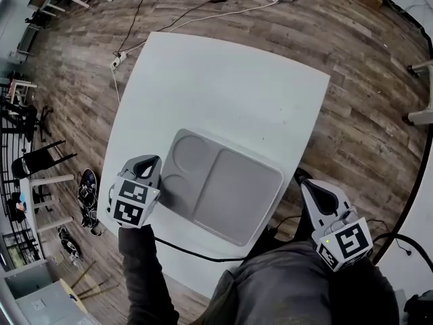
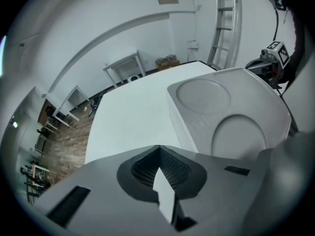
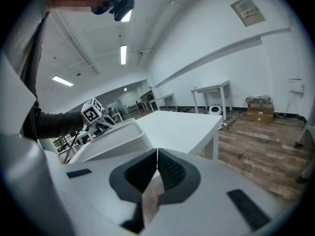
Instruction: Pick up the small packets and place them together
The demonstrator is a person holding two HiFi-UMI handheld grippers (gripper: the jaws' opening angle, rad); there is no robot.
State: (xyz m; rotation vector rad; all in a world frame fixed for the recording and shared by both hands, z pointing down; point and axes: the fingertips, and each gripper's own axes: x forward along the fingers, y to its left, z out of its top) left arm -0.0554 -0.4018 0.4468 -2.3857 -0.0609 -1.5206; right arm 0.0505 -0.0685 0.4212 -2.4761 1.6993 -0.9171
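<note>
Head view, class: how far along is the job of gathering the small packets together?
Done: nothing visible; the tray has bare compartments and no packets show on the table. In hand: nothing; the left tongs, by the tray, and the right tongs, off the table's edge, are both shut and empty. Left: the whole job.

Holding a grey plastic two-jaw left gripper (image 1: 151,161) out in front on a dark-sleeved left forearm (image 1: 139,269), jaws pressed together tip to tip, nothing between them. Holding the matching grey right gripper (image 1: 302,179) nearer to the body, pointed forward, jaws also closed and empty. Both grippers well apart, one at each side.
</note>
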